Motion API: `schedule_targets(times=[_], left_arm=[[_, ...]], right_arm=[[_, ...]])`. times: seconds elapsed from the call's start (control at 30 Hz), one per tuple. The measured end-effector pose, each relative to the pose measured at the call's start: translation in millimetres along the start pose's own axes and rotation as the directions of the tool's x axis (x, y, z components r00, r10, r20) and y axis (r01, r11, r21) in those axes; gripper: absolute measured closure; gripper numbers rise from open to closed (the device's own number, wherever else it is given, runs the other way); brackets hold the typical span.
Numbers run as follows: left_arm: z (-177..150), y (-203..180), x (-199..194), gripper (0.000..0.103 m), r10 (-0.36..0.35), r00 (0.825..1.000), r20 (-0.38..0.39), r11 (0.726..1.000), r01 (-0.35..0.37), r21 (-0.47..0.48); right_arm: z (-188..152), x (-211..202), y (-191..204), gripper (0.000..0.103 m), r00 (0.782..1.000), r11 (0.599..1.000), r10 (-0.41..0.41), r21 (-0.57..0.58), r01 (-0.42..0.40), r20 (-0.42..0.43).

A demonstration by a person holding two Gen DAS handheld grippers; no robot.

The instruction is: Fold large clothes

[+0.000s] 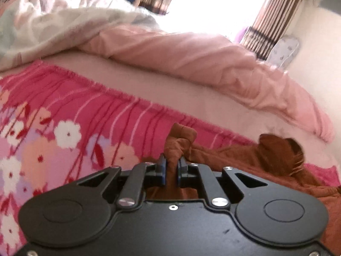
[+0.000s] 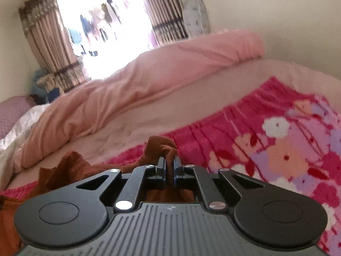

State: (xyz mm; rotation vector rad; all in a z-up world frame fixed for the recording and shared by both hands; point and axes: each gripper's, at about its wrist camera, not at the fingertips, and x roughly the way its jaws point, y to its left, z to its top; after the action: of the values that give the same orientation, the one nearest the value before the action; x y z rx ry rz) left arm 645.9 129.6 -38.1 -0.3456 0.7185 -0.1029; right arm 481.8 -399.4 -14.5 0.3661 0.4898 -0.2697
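A brown garment (image 1: 266, 155) lies on a pink floral blanket (image 1: 64, 128) on the bed. My left gripper (image 1: 172, 162) is shut on a bunched edge of the brown garment, which sticks up between the fingers. In the right wrist view my right gripper (image 2: 169, 161) is shut on another bunched edge of the brown garment (image 2: 70, 168). The rest of the cloth trails to the right of the left gripper and to the left of the right gripper, over the floral blanket (image 2: 277, 140).
A rumpled pink duvet (image 2: 138, 81) lies across the far side of the bed, with a white quilt (image 1: 53, 27) beside it. Striped curtains (image 2: 49, 49) frame a bright window behind. A cream wall (image 2: 277, 21) is on the right.
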Motion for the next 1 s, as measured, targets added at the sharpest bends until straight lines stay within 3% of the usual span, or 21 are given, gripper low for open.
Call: schedule_targets(times=[0.1, 0.2, 0.23, 0.27, 0.3, 0.37, 0.47, 0.63, 0.77, 0.87, 1.0], left_arm=[[-9, 5, 26, 0.089, 0.045, 0.997, -0.070, 0.999, -0.046, -0.001], [-11, 6, 27, 0.083, 0.055, 0.996, -0.066, 0.998, -0.055, 0.008], [-9, 4, 23, 0.071, 0.066, 0.996, -0.062, 0.998, -0.065, 0.018], [-6, 2, 18, 0.052, 0.101, 0.994, -0.052, 0.994, -0.099, 0.037], [-4, -2, 8, 0.047, 0.145, 0.989, -0.020, 0.987, -0.143, 0.068], [-3, -7, -17, 0.044, 0.143, 0.989, 0.044, 0.982, -0.148, 0.115], [-13, -13, -62, 0.043, 0.097, 0.989, 0.110, 0.979, -0.114, 0.166], [-69, -18, -114, 0.040, -0.004, 0.993, 0.116, 0.978, -0.020, 0.206], [-108, -13, -113, 0.040, -0.045, 0.997, 0.058, 0.982, 0.033, 0.187], [-122, -10, -100, 0.040, -0.015, 0.999, 0.046, 0.980, 0.005, 0.199], [-125, 0, -86, 0.037, 0.002, 0.999, 0.051, 0.984, -0.011, 0.180]], right_arm=[[-12, 28, -10, 0.096, 0.995, 0.999, -0.050, 0.014, 0.051, -0.089], [-21, 34, -17, 0.092, 0.995, 0.998, -0.040, 0.052, 0.045, -0.091], [-21, 33, -17, 0.090, 0.995, 0.998, -0.040, 0.050, 0.045, -0.088], [-20, 31, -17, 0.082, 0.995, 0.998, -0.046, 0.042, 0.050, -0.086], [-19, 25, -16, 0.074, 0.996, 0.998, -0.058, 0.034, 0.061, -0.074], [-15, 6, -12, 0.067, 0.998, 0.998, -0.061, 0.021, 0.062, -0.025], [-14, -34, 1, 0.067, 0.998, 0.998, -0.035, -0.041, 0.037, 0.049], [-48, -99, 14, 0.067, 0.995, 0.990, 0.081, -0.121, -0.073, 0.063], [-83, -113, 14, 0.067, 0.998, 0.983, 0.053, -0.179, -0.045, 0.041], [-99, -105, 9, 0.069, 0.999, 0.982, -0.019, -0.188, 0.024, 0.029], [-106, -95, -3, 0.079, 0.998, 0.982, -0.053, -0.181, 0.059, 0.040]])
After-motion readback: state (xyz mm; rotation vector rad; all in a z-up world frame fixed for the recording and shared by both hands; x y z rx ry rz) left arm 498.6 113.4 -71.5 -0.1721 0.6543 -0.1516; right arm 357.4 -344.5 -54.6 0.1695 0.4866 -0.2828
